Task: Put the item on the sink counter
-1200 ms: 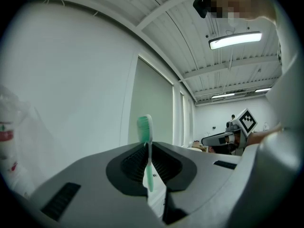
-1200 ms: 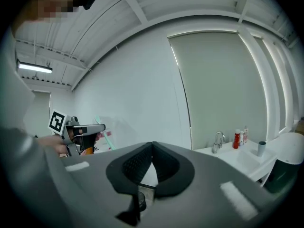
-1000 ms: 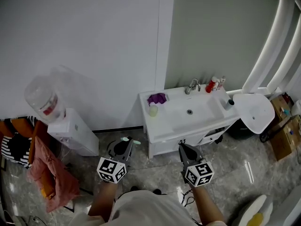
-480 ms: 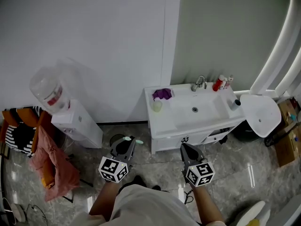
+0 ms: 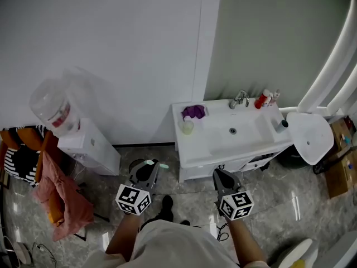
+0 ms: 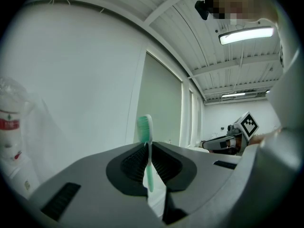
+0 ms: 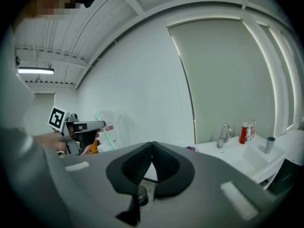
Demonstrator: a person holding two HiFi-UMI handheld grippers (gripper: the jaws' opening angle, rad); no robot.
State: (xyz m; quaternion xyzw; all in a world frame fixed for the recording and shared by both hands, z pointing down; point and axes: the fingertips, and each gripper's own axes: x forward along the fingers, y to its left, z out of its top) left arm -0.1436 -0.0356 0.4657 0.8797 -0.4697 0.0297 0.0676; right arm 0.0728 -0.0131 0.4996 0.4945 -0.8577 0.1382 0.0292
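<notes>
My left gripper point(image 5: 149, 168) is shut on a mint-green toothbrush point(image 6: 147, 151) that stands upright between the jaws, bristle head up; the toothbrush point(image 5: 149, 162) pokes out of the jaws in the head view, and shows as a thin green stick point(image 7: 109, 134) in the right gripper view. My right gripper point(image 5: 218, 175) is shut with nothing between its pads point(image 7: 152, 148). Both hover over the floor, in front of the white sink counter point(image 5: 192, 152). The counter point(image 7: 259, 156) shows at the right in the right gripper view.
On the counter sit a purple cloth point(image 5: 193, 112), a pale cup point(image 5: 187, 127), a tap point(image 5: 239, 100), red bottles point(image 5: 264, 100) and a grey cup point(image 5: 281, 126). A water dispenser point(image 5: 83, 141) stands at the left, with clothes point(image 5: 58, 197) over a chair. A white curved panel point(image 5: 308, 136) lies right of the sink.
The view has shifted a little, so the sink sits slightly further right and higher in the head view. Both grippers hold the same pose, the toothbrush still clamped.
</notes>
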